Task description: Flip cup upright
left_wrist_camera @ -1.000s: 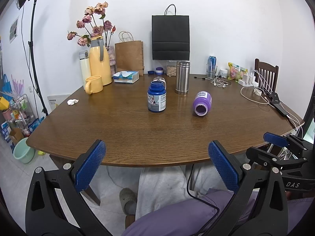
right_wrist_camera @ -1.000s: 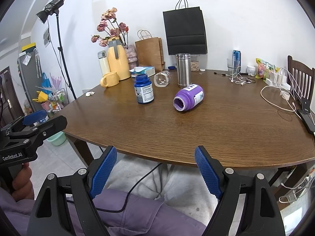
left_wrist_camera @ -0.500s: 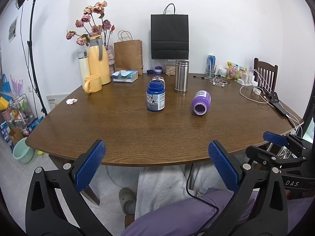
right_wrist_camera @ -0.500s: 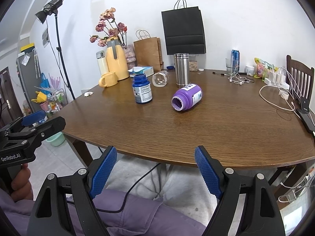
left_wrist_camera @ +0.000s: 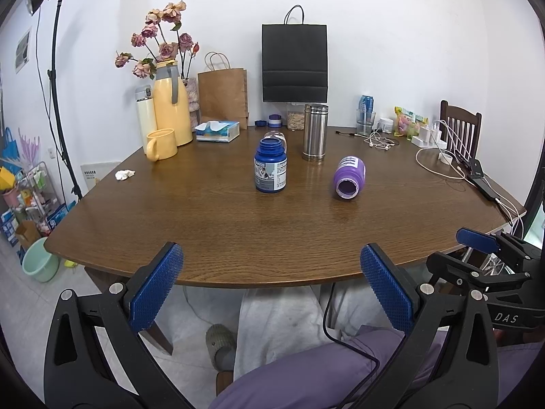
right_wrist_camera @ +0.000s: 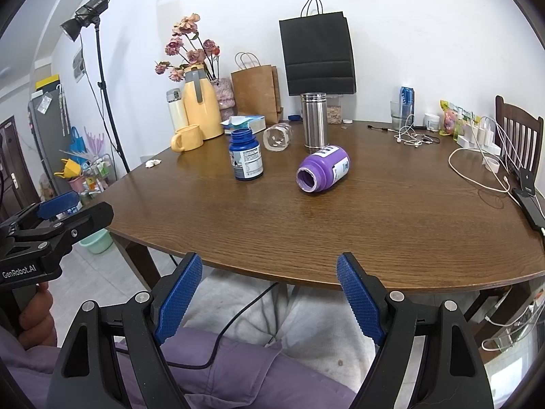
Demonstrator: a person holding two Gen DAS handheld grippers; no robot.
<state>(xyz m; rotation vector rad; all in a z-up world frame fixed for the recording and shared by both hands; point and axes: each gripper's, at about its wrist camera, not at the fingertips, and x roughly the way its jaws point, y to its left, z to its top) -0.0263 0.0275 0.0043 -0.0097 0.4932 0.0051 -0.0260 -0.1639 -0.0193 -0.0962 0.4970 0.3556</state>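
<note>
A purple cup-like container lies on its side mid-table, its open mouth facing me. A clear glass jar also lies on its side, behind an upright blue bottle. An upright steel tumbler stands just behind the purple one. My left gripper and right gripper are both open and empty. They hover at the table's near edge, well short of every container.
At the back left of the wooden table stand a yellow mug, a yellow thermos jug and a tissue box. Paper bags lean against the wall. Cables and chargers lie at the right. A person's legs are below.
Almost nothing. The right wrist view has drifted slightly, so the bottles sit a touch further left. Both grippers stay open.
</note>
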